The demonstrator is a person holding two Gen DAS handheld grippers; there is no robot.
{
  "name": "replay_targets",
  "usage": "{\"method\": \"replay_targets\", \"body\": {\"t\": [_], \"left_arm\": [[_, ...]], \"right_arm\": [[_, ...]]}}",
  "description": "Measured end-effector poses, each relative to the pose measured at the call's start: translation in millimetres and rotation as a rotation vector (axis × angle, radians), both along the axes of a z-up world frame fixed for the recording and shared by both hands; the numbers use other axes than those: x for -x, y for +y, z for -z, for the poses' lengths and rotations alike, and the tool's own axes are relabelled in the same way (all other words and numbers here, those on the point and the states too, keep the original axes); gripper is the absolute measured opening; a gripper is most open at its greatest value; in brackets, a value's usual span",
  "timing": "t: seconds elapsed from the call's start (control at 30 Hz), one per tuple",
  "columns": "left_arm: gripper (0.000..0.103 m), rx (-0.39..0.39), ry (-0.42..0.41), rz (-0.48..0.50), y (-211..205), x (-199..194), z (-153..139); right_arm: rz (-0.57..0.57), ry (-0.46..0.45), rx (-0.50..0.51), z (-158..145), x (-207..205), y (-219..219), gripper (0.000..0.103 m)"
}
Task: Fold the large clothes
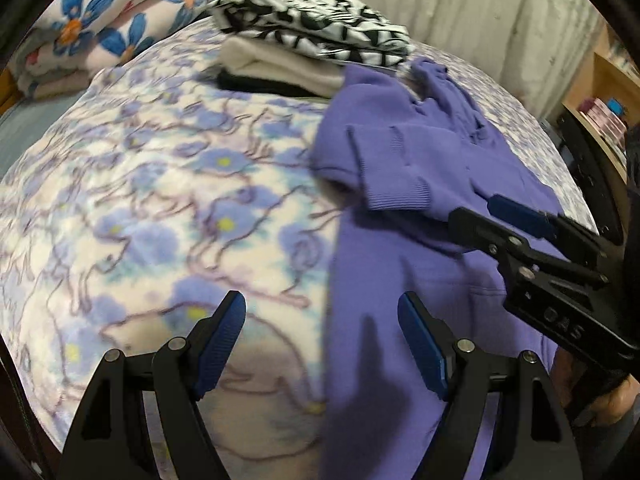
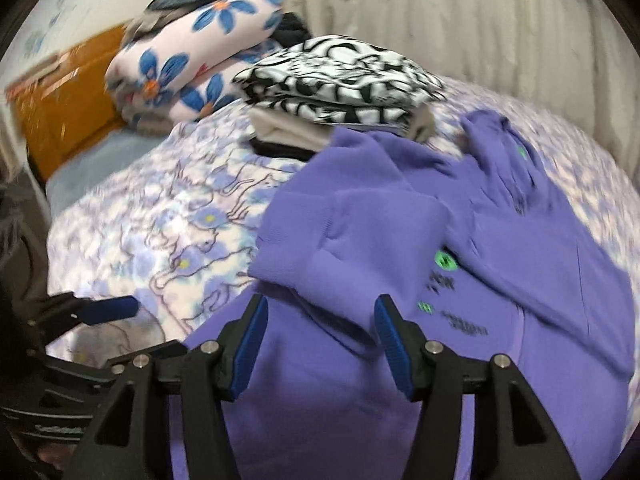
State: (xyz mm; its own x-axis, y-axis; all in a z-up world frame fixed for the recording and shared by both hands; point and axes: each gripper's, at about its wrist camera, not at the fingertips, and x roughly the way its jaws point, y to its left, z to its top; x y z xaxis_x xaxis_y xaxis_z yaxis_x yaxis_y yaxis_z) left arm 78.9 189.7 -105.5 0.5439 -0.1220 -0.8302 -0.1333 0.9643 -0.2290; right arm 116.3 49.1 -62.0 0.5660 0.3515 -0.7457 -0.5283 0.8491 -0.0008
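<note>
Folding purple hoodie [image 2: 400, 248] on bed [image 1: 160, 200] | both claws, left [image 1: 322, 344] and right [image 2: 320, 344], apart, empty | we should pinch hem corners evenly, lift together, keep sleeves tucked.

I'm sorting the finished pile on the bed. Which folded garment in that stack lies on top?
The black-and-white patterned garment is on top. Under it lies a plain cream piece, with a black one at the bottom.

The hoodie [image 2: 400, 240] is plain purple with small green marks, the bedspread [image 1: 160, 200] white with lilac flowers, the top folded garment [image 2: 340, 84] black-and-white, and the rolled blanket [image 2: 192, 60] pink with blue flowers.
</note>
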Motion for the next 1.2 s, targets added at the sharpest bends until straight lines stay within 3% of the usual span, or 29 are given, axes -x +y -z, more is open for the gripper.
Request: {"method": "replay_targets", "body": {"t": [0.27,0.3,0.33,0.4,0.5,0.63,0.7,0.77,0.83,1.0,1.1,1.2], "left_arm": [[0.077,0.037,0.024,-0.053,24.3,4.8,8.3],[0.077,0.034,0.021,-0.053,24.5,5.1,8.0],[0.077,0.031,0.019,-0.052,24.4,5.0,7.5],[0.077,0.021,0.018,-0.05,22.3,3.5,6.0],[0.077,0.012,0.003,-0.04,16.6,0.2,-0.9],[0.077,0.003,-0.04,-0.015,1.7,-1.7,-13.0],[0.077,0.001,-0.047,0.007,-8.3,-3.2,-15.5],[0.077,-0.004,-0.043,0.033,-19.1,-5.9,-15.4],[0.077,-0.012,-0.034,0.053,-28.0,-8.2,-13.7],[0.077,-0.04,-0.02,0.089,-46.9,-19.6,-11.4],[0.077,-0.062,-0.014,0.107,-53.1,-33.9,-11.5],[0.077,-0.101,-0.025,0.132,-57.0,-61.6,-14.8]], "right_arm": [[-0.049,-0.066,0.295,32.8,-15.3,38.9,0.055],[-0.052,-0.072,0.302,33.3,-16.7,40.0,0.044],[-0.054,-0.056,0.303,32.1,-19.9,40.3,0.012],[-0.035,-0.043,0.249,16.8,-26.1,33.2,0.012],[0.045,-0.134,0.098,-37.5,-30.7,-0.9,0.011],[0.306,-0.236,-0.167,-104.3,-38.0,-100.0,0.011],[0.464,-0.248,-0.248,-110.4,-39.2,-153.6,0.012],[0.629,-0.222,-0.252,-96.7,-41.9,-201.4,0.023],[0.771,-0.085,-0.199,-61.6,-47.1,-246.3,0.062],[0.853,0.209,-0.288,17.0,-29.3,-313.1,0.064],[0.848,0.259,-0.341,32.7,-18.9,-331.5,0.064],[0.807,0.261,-0.384,27.6,-20.4,-336.5,0.064]]}}
